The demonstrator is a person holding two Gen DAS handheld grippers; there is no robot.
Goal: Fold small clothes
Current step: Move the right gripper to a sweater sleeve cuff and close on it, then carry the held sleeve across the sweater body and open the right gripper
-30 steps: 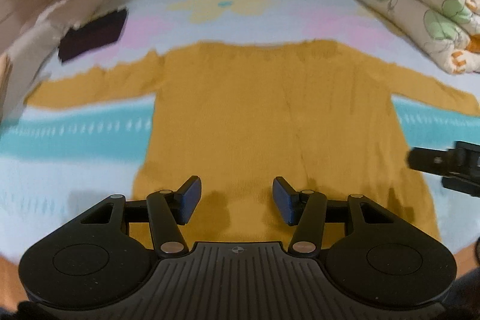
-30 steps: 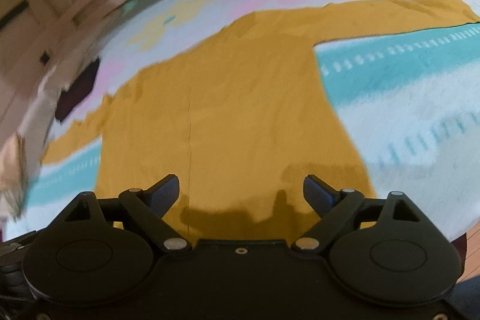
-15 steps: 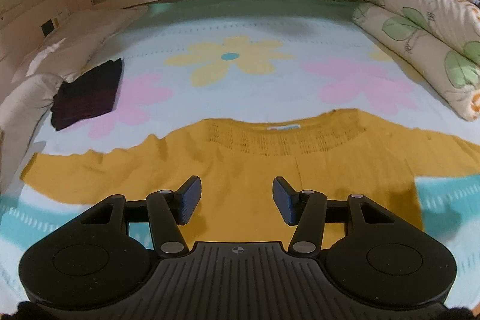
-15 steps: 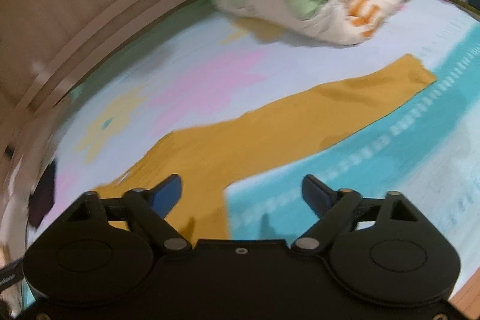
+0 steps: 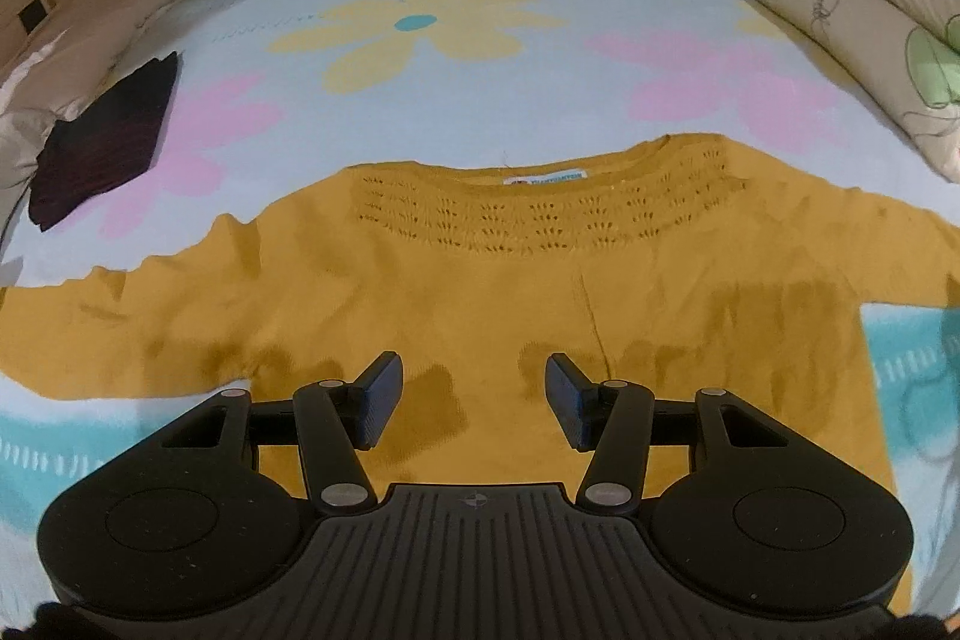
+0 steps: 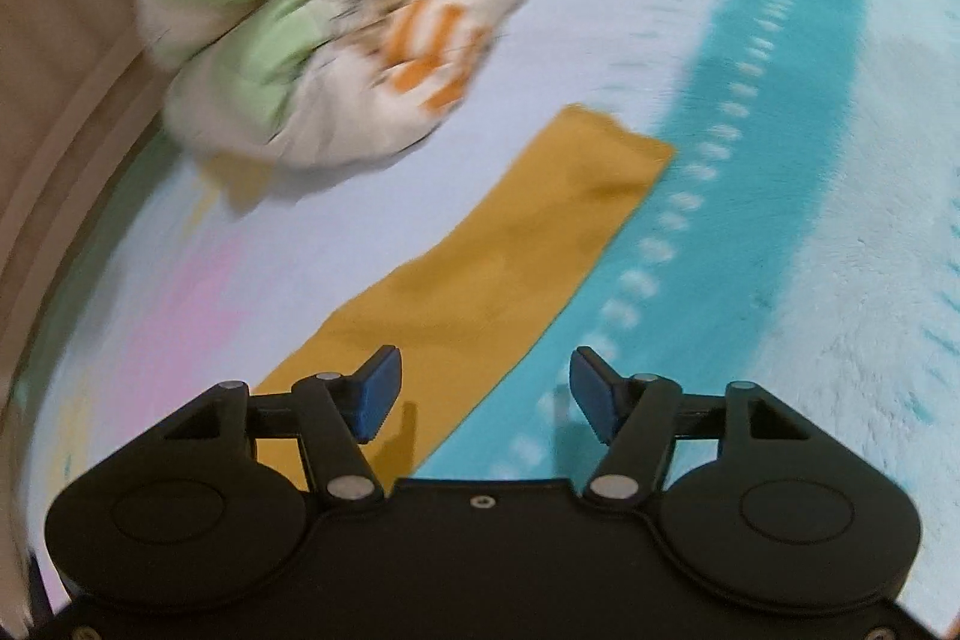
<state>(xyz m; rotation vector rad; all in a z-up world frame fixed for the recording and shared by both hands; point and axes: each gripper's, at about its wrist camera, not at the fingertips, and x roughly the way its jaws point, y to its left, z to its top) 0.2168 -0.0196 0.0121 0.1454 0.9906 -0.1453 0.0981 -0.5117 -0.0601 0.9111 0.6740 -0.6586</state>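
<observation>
Mustard sweater (image 5: 480, 292) flat on flowered blanket (image 5: 480, 100)

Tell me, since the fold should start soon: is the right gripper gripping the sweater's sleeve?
Apart: right wrist view shows closing right gripper empty above sleeve.

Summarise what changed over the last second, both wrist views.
Left gripper advanced from the hem up the yellow sweater toward its neckline. Right gripper swung from the body out along the sleeve toward the cuff, jaws closing, nothing gripped. Sweater flat, dark folded garment and quilt unmoved.
</observation>
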